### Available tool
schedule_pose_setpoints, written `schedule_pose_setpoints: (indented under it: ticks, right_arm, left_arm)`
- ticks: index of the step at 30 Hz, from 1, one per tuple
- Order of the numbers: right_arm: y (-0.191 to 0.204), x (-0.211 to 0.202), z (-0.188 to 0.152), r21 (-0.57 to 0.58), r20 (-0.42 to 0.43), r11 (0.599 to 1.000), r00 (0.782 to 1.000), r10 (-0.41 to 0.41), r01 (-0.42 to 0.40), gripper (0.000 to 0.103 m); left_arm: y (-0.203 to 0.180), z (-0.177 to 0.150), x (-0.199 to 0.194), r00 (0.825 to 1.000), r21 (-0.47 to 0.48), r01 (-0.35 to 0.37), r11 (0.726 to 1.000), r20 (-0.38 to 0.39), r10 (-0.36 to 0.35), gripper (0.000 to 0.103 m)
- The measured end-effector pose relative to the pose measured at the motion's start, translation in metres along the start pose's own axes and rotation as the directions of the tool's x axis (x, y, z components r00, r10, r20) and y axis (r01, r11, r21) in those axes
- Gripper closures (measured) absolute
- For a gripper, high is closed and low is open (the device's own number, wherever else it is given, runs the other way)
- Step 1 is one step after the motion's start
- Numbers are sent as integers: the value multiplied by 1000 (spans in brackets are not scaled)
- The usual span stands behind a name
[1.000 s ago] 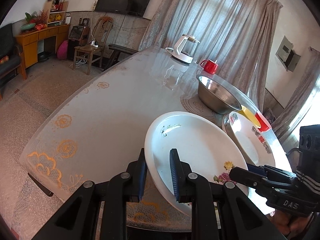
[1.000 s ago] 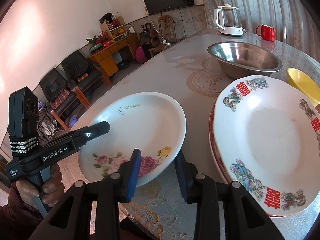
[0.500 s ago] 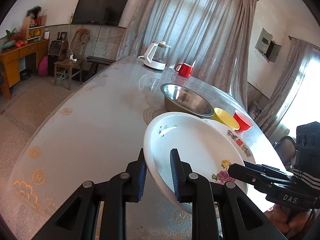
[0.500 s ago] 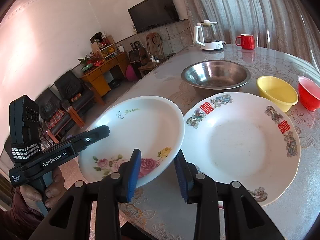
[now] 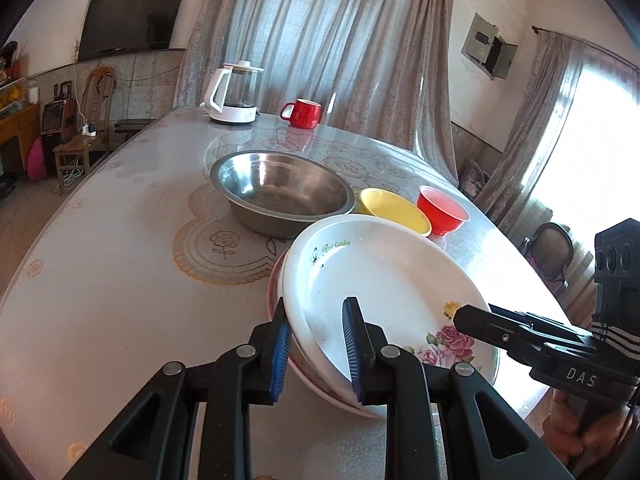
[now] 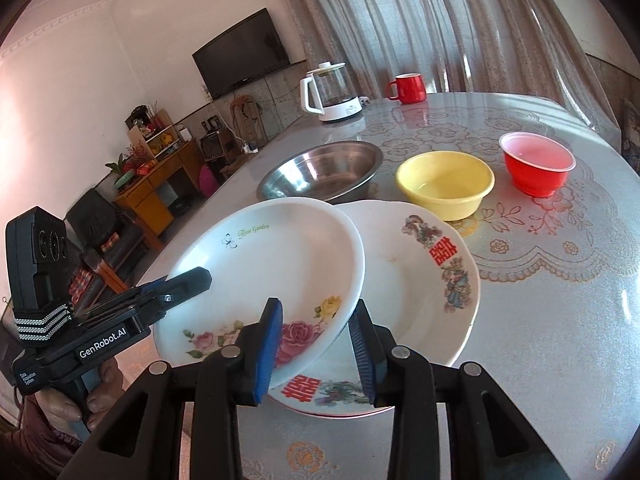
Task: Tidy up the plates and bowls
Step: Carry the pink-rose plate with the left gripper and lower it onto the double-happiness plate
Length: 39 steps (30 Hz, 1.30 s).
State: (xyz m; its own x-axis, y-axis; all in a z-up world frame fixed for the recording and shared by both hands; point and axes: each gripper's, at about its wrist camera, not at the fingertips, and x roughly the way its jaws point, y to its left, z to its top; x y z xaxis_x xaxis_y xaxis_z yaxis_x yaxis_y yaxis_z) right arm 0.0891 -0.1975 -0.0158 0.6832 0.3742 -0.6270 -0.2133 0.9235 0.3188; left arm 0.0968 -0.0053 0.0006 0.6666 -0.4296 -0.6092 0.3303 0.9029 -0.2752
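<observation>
Sunlight from a window falls on the big round table [image 6: 560, 320] with its lacy flower cloth. Both grippers are busy with one white rose plate [image 6: 272, 264]. On the plate's left edge, the left gripper [image 5: 316, 344] has its blue pads on each side of the rim, and its jaws are opening, so its grip is going loose. At the near edge sits the right gripper [image 6: 316, 336], with the rim between its pads too, though they look a bit spread and I cannot tell if they pinch.

That plate sits tilted over a bigger plate with red marks [image 6: 436, 268] (its far side seems to rest there already). I think the step is stacking plate on plate, and it is almost done. Next, both grippers need to let go gently and back away, so the top plate settles flat.

Further out sit a steel bowl [image 6: 328, 172], a yellow bowl [image 6: 446, 184] and a red bowl [image 6: 538, 168], waiting
</observation>
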Motion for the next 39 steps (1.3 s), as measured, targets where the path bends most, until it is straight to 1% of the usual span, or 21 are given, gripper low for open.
schedule_pose_setpoints:
  ticks: [5,14,17,19,23,27,32,36,39]
  right_arm:
    - [-20,2,2,34,-5,998,999,-48,48,69]
    - [-39,14,7,66,-20,995,997,-76,77,69]
    - [-40,16,8,60,-25,994,996,-90,92,69]
    - [-39,17,6,55,-32,993,994,-100,101,69]
    - [-36,24,3,33,-55,991,990,-126,128,68]
    - [-37,23,3,40,-53,992,991,-121,123,67]
    - [-36,23,2,30,-48,990,990,-136,137,67]
    - [-33,24,3,7,-42,986,985,-165,166,67]
    - [-30,23,1,-5,-36,983,983,-181,181,67]
  left_arm:
    - [-12,3,20,999,28,7,1000,-41,-6,78]
    - [-17,5,39,996,46,5,999,-85,-1,75]
    - [-18,2,44,995,44,2,999,-103,2,73]
    - [-19,0,47,993,41,-7,999,-118,12,68]
    - [-20,-1,46,994,47,-14,999,-110,19,67]
    - [-19,-1,45,994,40,-10,999,-109,14,66]
    - [-20,-1,44,994,35,-18,999,-105,22,65]
    - [-18,-1,43,994,10,-8,1000,-106,9,60]
    - [-20,-2,40,995,13,-11,1000,-98,12,58]
